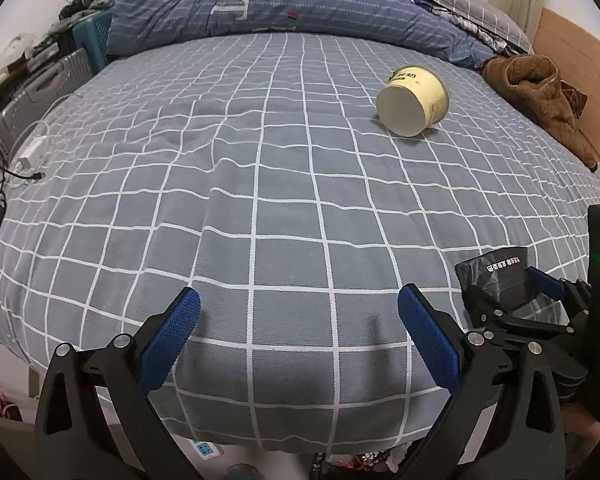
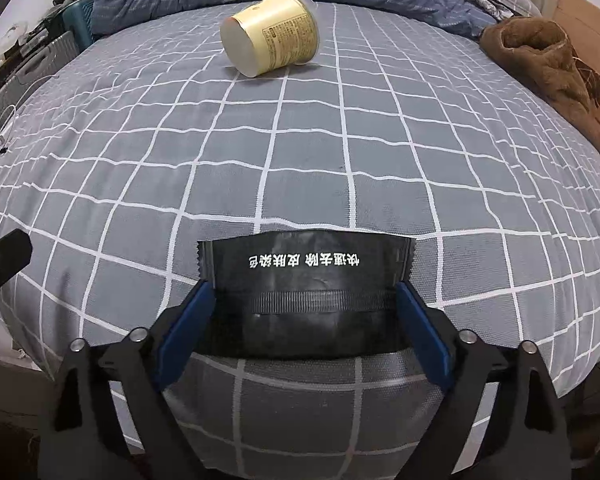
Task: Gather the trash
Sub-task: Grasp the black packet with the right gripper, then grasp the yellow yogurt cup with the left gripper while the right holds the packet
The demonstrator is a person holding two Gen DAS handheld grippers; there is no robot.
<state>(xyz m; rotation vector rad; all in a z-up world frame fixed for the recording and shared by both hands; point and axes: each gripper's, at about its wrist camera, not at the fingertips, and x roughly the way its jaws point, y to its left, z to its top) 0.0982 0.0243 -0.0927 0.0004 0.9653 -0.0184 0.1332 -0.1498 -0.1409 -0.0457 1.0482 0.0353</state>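
Observation:
A black zip pouch [image 2: 304,296] with white print sits between the blue pads of my right gripper [image 2: 304,312], which is shut on its two side edges just above the bed near the front edge. The pouch [image 1: 496,280] and right gripper [image 1: 512,292] also show at the lower right of the left wrist view. A cream paper cup [image 1: 414,100] lies on its side far across the bed; it also shows in the right wrist view [image 2: 270,34]. My left gripper [image 1: 300,328] is open and empty over the bed's front edge.
The bed has a grey checked sheet [image 1: 260,180]. A blue quilt [image 1: 260,4] is bunched at the far end. A brown garment [image 1: 540,96] lies at the right edge. A white charger and cables [image 1: 30,156] lie at the left edge, beside a grey suitcase [image 1: 40,88].

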